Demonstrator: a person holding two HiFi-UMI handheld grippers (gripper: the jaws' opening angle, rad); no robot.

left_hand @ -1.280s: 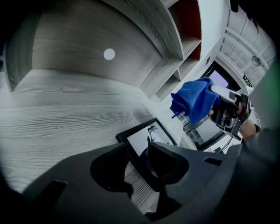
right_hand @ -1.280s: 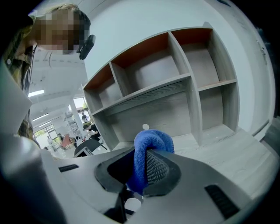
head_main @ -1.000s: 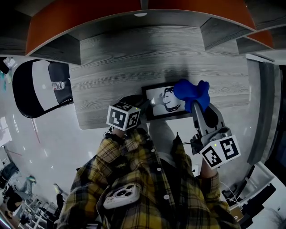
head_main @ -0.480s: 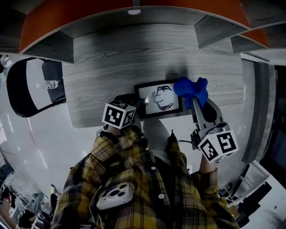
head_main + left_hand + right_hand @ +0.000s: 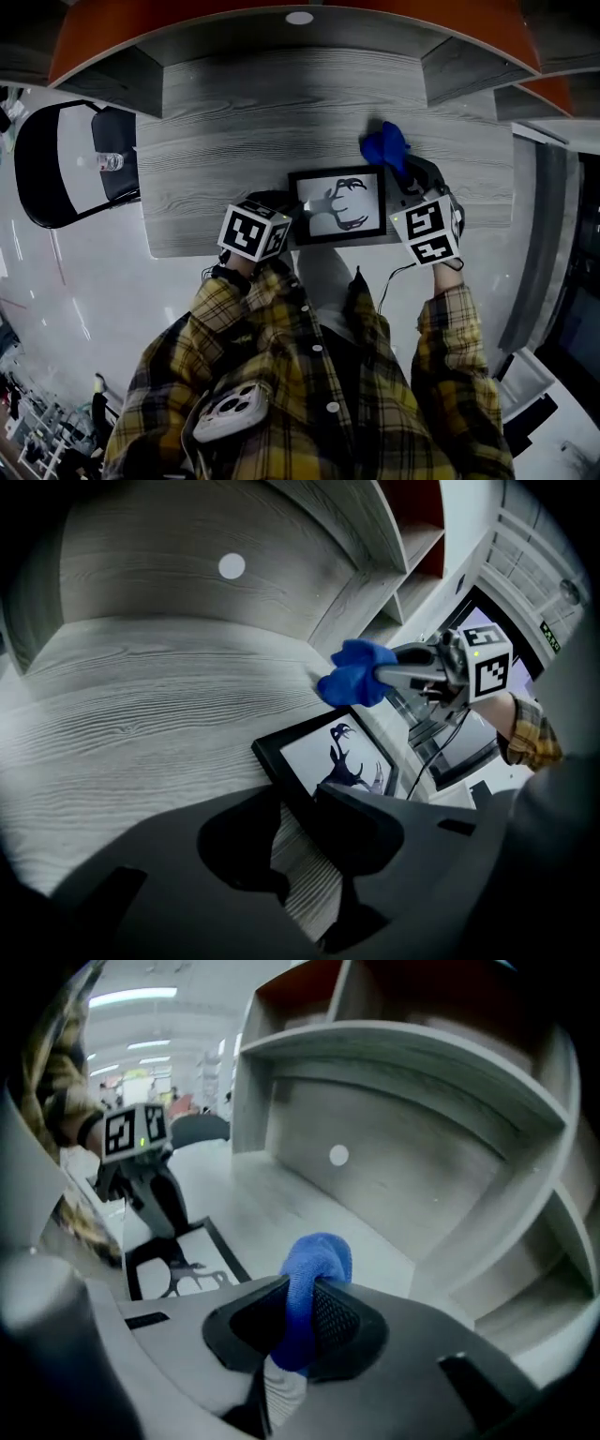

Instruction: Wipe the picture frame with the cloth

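A black picture frame (image 5: 337,204) with a deer print lies flat near the front edge of the grey wooden desk (image 5: 234,131). My left gripper (image 5: 289,217) sits at the frame's left edge, and in the left gripper view its jaws (image 5: 295,827) stand close together on the frame's (image 5: 328,759) near corner. My right gripper (image 5: 401,173) is shut on a blue cloth (image 5: 384,145), held just past the frame's upper right corner. The cloth (image 5: 314,1269) bulges out between the jaws (image 5: 305,1314). The left gripper view shows the cloth (image 5: 356,672) hanging above the desk.
A shelf unit with grey dividers and orange panels (image 5: 141,37) rises behind the desk. A dark chair (image 5: 66,178) stands to the left with a clear bottle (image 5: 110,162) beside it. The desk's front edge (image 5: 216,251) runs just under the frame.
My right gripper has carried the blue cloth off the frame's right side, up and back past its upper right corner. The left gripper stays at the frame's left edge.
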